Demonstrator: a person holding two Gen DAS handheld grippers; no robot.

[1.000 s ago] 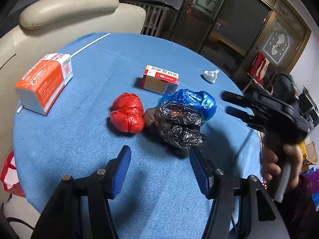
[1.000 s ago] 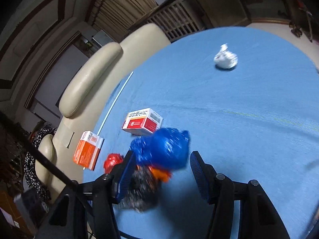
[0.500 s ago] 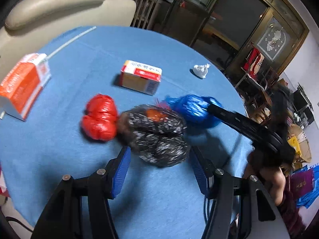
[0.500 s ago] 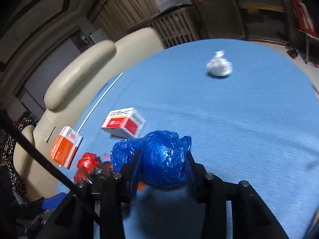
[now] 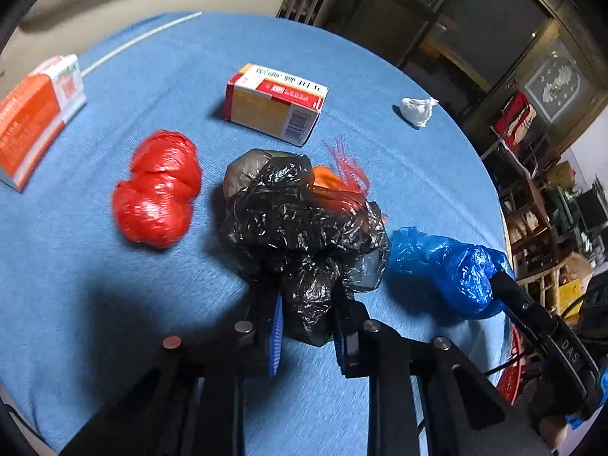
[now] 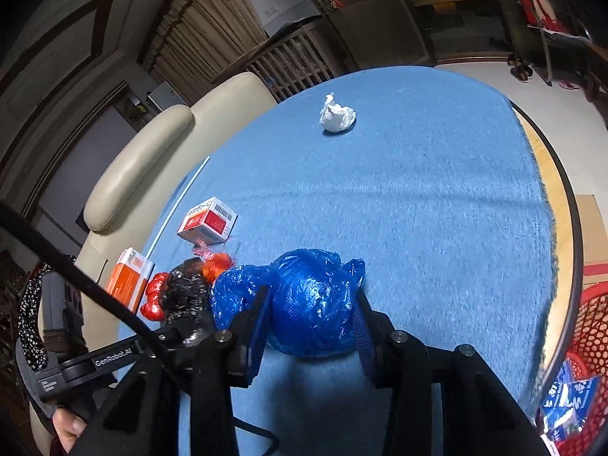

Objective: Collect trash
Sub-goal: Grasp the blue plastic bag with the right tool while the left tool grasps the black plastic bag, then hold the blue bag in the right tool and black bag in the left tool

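Left wrist view, read from its left edge across, with the black bag as the landmark: an orange-and-white carton [image 5: 36, 114] lies far to the left of it at the rim of the table [image 5: 95, 266], which is covered in blue cloth; a thin white rod [image 5: 140, 40] lies beyond the carton. A red crumpled bag [image 5: 157, 193] sits just left of the black bag [image 5: 300, 224], apart from it by a narrow strip of cloth. Behind the black bag stands a small yellow, red and white box [image 5: 275, 102] (barcode end turned toward the camera). The left gripper [image 5: 307, 311] has its fingers [image 5: 276, 330] closing on the near lower tail of the black bag, the plastic squeezed between them; orange and red scraps poke out at the bag's far top. A white paper wad [image 5: 417, 109] lies well beyond and to the right. Just right of the black bag is the blue bag [image 5: 448, 266], with one dark finger of the right gripper against its right end. In the right wrist view the right gripper [image 6: 311, 323] clasps that blue bag [image 6: 311, 300] between moderately spread fingers [image 6: 258, 323], both pressing its sides, with the black bag [image 6: 186, 296] at its left. Farther right, past the table rim, stands a red mesh basket [image 6: 589, 345].
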